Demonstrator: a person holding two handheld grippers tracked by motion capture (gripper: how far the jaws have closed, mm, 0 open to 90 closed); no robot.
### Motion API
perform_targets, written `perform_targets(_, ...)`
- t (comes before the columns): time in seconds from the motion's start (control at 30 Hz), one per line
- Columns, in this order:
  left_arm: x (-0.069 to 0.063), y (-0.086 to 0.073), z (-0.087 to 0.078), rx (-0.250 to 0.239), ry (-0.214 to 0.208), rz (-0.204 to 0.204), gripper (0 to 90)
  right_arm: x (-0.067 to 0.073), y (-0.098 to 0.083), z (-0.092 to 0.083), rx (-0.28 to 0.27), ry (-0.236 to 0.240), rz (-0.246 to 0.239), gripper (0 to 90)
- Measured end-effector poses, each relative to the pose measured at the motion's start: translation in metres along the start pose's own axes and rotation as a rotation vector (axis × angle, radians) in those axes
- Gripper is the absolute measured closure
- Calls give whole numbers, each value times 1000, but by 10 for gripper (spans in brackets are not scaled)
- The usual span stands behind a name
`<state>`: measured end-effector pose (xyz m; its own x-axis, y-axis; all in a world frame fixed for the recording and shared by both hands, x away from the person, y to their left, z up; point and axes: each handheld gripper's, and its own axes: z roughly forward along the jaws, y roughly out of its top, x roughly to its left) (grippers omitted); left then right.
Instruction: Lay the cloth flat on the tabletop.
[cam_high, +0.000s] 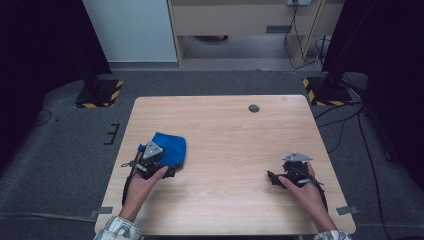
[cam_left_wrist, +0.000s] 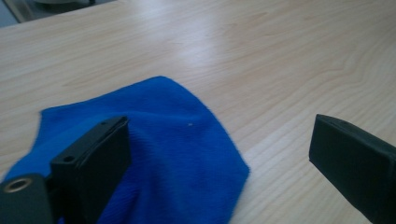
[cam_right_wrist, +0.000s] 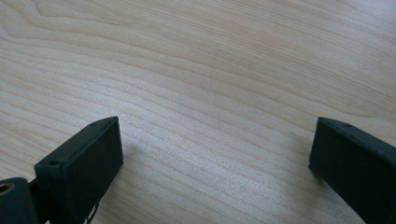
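Note:
A blue cloth (cam_high: 171, 148) lies bunched on the left half of the wooden table (cam_high: 225, 125). My left gripper (cam_high: 176, 168) rests at the cloth's near edge, held by a hand. In the left gripper view the blue cloth (cam_left_wrist: 159, 149) spreads under and past the left jaw, and the left gripper (cam_left_wrist: 219, 163) stands open with its right jaw over bare wood. My right gripper (cam_high: 270, 177) sits near the table's front right, held by the other hand. In the right gripper view the right gripper (cam_right_wrist: 217, 158) is open over bare wood, nothing between its jaws.
A small round grey grommet (cam_high: 254, 108) is set in the table near its far edge. Two stand bases with yellow-black striped tape (cam_high: 98, 94) (cam_high: 325, 91) sit on the floor beyond the far corners. Cables (cam_high: 345, 125) run along the floor at the right.

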<state>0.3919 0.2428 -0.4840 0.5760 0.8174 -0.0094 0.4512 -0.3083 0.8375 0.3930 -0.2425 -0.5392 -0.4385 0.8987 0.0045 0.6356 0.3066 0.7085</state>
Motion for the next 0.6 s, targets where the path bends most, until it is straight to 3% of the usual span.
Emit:
perform_targets(0.1, 8, -1, -4, -11, 24, -14, 45, 0, 0, 0, 0, 0, 0, 28)
perform_targets(0.2, 25, -6, -12, -33, 63, -68, 45, 0, 0, 0, -1, -1, 0, 28)
perform_targets(0.3, 33, -9, -13, -27, 80, -86, 45, 0, 0, 0, -1, -1, 0, 28)
perform_targets(0.37, 41, -16, -13, -13, 101, -109, 45, 0, 0, 0, -1, -1, 0, 29)
perform_targets(0.5, 47, -23, -8, 11, 109, -125, 45, 0, 0, 0, -1, -1, 0, 28)
perform_targets(0.6, 50, -31, 3, 73, 108, -115, 30, 0, 0, 0, -2, -2, 0, 29)
